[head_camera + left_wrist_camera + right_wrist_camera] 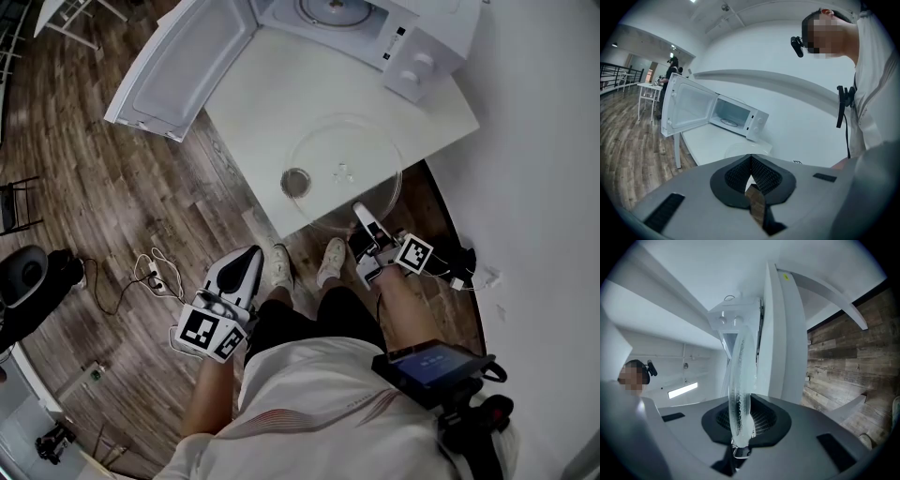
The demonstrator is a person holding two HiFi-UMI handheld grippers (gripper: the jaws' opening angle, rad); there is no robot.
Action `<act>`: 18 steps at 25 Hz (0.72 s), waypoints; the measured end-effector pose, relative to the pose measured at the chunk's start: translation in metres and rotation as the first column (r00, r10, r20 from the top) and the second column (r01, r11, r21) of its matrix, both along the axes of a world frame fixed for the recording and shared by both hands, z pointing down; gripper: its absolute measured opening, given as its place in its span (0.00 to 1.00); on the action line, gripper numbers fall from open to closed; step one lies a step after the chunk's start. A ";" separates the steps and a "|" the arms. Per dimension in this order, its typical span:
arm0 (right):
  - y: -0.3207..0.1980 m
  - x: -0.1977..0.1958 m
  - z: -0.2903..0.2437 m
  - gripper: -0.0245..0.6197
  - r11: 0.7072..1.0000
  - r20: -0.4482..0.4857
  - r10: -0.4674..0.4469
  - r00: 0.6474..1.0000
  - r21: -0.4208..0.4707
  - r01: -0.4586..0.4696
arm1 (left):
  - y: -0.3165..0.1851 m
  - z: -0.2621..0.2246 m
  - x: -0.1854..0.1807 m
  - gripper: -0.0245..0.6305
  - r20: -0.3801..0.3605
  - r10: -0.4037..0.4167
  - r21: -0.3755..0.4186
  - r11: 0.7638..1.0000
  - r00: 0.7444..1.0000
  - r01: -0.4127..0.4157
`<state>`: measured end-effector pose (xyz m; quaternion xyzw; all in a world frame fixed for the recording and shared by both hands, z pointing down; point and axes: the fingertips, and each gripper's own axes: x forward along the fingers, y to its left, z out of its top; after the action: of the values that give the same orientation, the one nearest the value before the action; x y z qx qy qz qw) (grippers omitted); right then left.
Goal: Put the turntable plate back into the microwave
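On the white counter the glass turntable plate lies flat, its near rim clamped in the right gripper, with the open microwave straight beyond, while the left gripper, closed and empty, hangs farther back.

Bright, even white light, and the surface glares pale. Both gripper views bulge fisheye with black corners (strip light glowing at 9 o'clock). The plate blurs close-up.

clear glossy glass plate — smooth white table, wood-plank floor
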<state>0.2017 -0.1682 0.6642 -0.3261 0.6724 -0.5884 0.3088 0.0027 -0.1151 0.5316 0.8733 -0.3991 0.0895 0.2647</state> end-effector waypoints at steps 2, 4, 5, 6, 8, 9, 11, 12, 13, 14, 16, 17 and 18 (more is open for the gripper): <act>0.000 -0.006 -0.010 0.08 1.000 -0.016 -0.006 1.000 0.016 0.006 | -0.002 -0.005 -0.005 0.05 -0.005 -0.001 0.009 1.000 1.000 0.001; -0.001 -0.013 -0.024 0.08 0.999 -0.034 -0.007 0.999 0.036 0.008 | -0.006 -0.012 -0.010 0.05 -0.015 0.003 0.026 1.000 1.000 -0.002; -0.003 -0.017 -0.032 0.08 0.999 -0.041 -0.005 0.999 0.048 0.007 | -0.009 -0.015 -0.012 0.05 -0.023 0.007 0.037 0.999 1.000 -0.006; -0.005 -0.020 -0.040 0.08 0.998 -0.044 -0.002 0.999 0.061 0.004 | -0.011 -0.019 -0.014 0.05 -0.031 0.011 0.051 0.999 0.999 -0.009; -0.007 -0.026 -0.059 0.08 0.997 -0.036 0.009 0.999 0.082 -0.006 | -0.016 -0.028 -0.019 0.05 -0.048 0.017 0.077 0.997 0.999 -0.013; -0.008 -0.030 -0.068 0.08 0.996 -0.029 0.018 0.999 0.088 -0.015 | -0.017 -0.033 -0.023 0.05 -0.057 0.020 0.087 0.996 0.998 -0.015; -0.009 -0.039 -0.086 0.08 0.995 -0.021 0.037 0.999 0.097 -0.035 | -0.018 -0.043 -0.031 0.05 -0.075 0.029 0.108 0.994 0.997 -0.021; -0.010 -0.044 -0.095 0.08 0.994 -0.023 0.047 0.999 0.102 -0.045 | -0.019 -0.047 -0.036 0.05 -0.083 0.037 0.120 0.992 0.996 -0.027; -0.011 -0.048 -0.104 0.08 0.993 -0.025 0.058 0.998 0.108 -0.055 | -0.020 -0.051 -0.041 0.05 -0.090 0.048 0.134 0.990 0.995 -0.035; -0.012 -0.053 -0.112 0.08 0.991 -0.025 0.069 0.997 0.113 -0.066 | -0.021 -0.056 -0.046 0.05 -0.093 0.059 0.152 0.987 0.994 -0.045; -0.012 -0.064 -0.127 0.08 0.989 -0.018 0.094 0.995 0.116 -0.092 | -0.025 -0.069 -0.058 0.05 -0.092 0.081 0.191 0.980 0.992 -0.062; -0.012 -0.069 -0.133 0.08 0.988 -0.011 0.108 0.994 0.114 -0.106 | -0.026 -0.076 -0.065 0.05 -0.092 0.089 0.210 0.975 0.992 -0.068; -0.013 -0.075 -0.139 0.08 0.987 -0.005 0.122 0.993 0.110 -0.121 | -0.028 -0.083 -0.071 0.05 -0.094 0.096 0.227 0.971 0.991 -0.073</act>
<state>0.1271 -0.1807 0.5250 -0.3524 0.6844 -0.5287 0.3577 -0.0685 -0.1430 0.4490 0.9172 -0.3547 0.0094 0.1812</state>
